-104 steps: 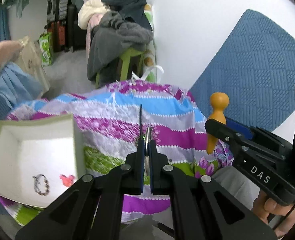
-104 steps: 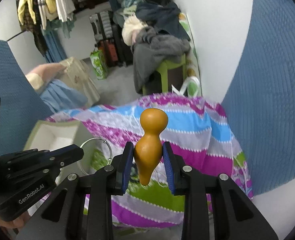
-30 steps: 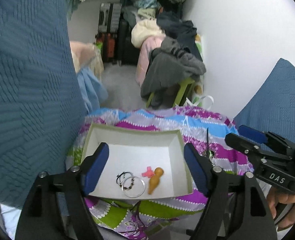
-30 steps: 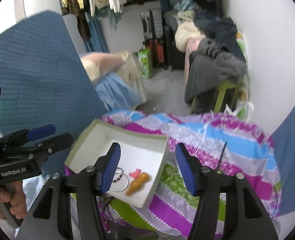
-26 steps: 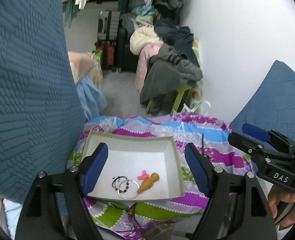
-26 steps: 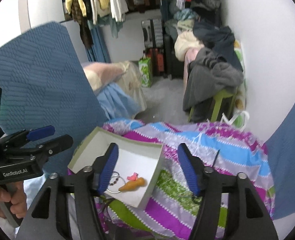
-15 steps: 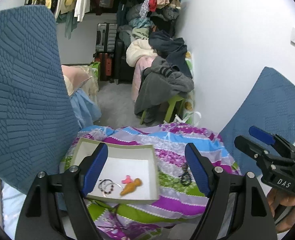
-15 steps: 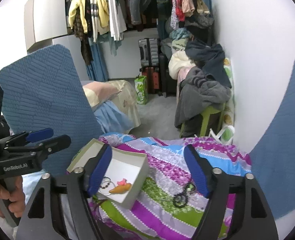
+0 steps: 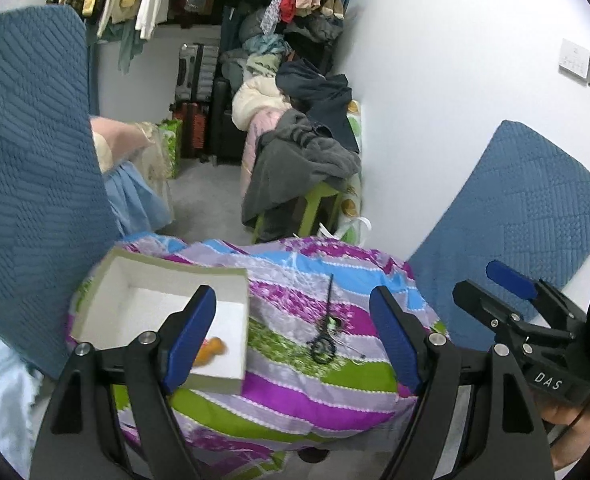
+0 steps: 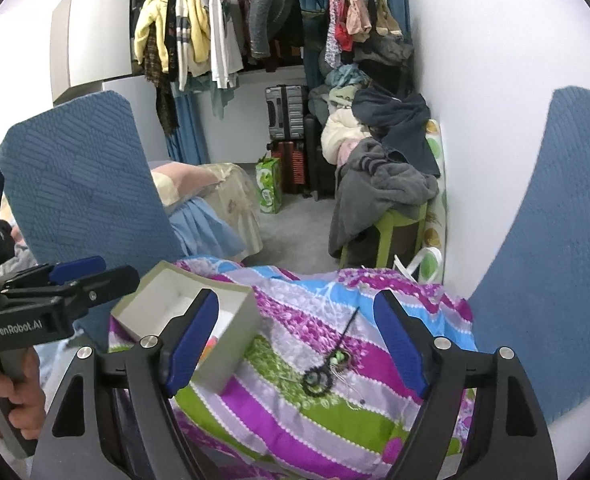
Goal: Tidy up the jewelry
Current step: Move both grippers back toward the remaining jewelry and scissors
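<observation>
Both the left gripper and the right gripper are spread wide, grasping nothing. The black necklace lies on the striped cloth right of the white box (an orange piece sits inside).

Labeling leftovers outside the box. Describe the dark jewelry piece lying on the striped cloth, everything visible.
The dark jewelry piece lies flat on the striped cloth, right of the white box and apart from it. A thin black strand runs up from a small tangle of dark beaded loops, with a few pale green beads in the cluster; finer detail is too small to tell. Nothing grips it: both the left gripper and right gripper are open above it.
</observation>
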A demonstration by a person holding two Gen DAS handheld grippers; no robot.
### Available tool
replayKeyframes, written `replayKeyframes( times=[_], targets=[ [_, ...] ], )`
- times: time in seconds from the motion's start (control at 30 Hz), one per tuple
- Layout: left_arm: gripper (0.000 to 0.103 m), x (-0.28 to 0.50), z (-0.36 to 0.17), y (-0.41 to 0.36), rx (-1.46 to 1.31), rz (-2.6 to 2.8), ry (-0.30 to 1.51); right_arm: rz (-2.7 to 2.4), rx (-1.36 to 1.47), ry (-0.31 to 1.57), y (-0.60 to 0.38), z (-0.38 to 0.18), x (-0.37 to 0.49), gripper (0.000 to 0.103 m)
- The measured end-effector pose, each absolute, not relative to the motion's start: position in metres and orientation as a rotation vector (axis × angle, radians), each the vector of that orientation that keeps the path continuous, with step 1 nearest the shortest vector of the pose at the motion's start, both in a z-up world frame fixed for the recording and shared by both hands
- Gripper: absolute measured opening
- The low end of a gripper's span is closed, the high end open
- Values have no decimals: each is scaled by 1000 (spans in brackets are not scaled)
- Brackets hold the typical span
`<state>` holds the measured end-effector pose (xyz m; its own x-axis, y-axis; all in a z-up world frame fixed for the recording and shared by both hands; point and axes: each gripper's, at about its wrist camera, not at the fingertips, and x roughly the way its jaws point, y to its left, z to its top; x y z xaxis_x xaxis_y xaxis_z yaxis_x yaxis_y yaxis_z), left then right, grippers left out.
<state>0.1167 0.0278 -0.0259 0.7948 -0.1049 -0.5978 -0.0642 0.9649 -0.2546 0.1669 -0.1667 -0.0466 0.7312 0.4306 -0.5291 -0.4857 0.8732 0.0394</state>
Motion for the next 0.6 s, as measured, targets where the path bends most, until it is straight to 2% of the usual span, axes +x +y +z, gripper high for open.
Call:
replayKeyframes(
  times=[0.13, 0.27, 0.33, 0.43, 0.6],
  targets=[
    [79, 123, -42, 14, -274, -46, 690, 467, -66, 575, -192, -65, 165, 79],
    [78, 131, -65, 1, -278, -80, 735, 434, -45, 609, -208, -89, 170, 72],
    [68, 135, -76, -7, -274, -96, 762, 422, -28, 631, -215, -103, 173, 67],
    [58, 145, -96, -20, -274, -147, 806, 406, 9, 667, -224, -126, 180, 52],
    [41, 164, -130, -42, -241, -206, 883, 399, 41, 746, -234, -169, 196, 40]
  ],
)
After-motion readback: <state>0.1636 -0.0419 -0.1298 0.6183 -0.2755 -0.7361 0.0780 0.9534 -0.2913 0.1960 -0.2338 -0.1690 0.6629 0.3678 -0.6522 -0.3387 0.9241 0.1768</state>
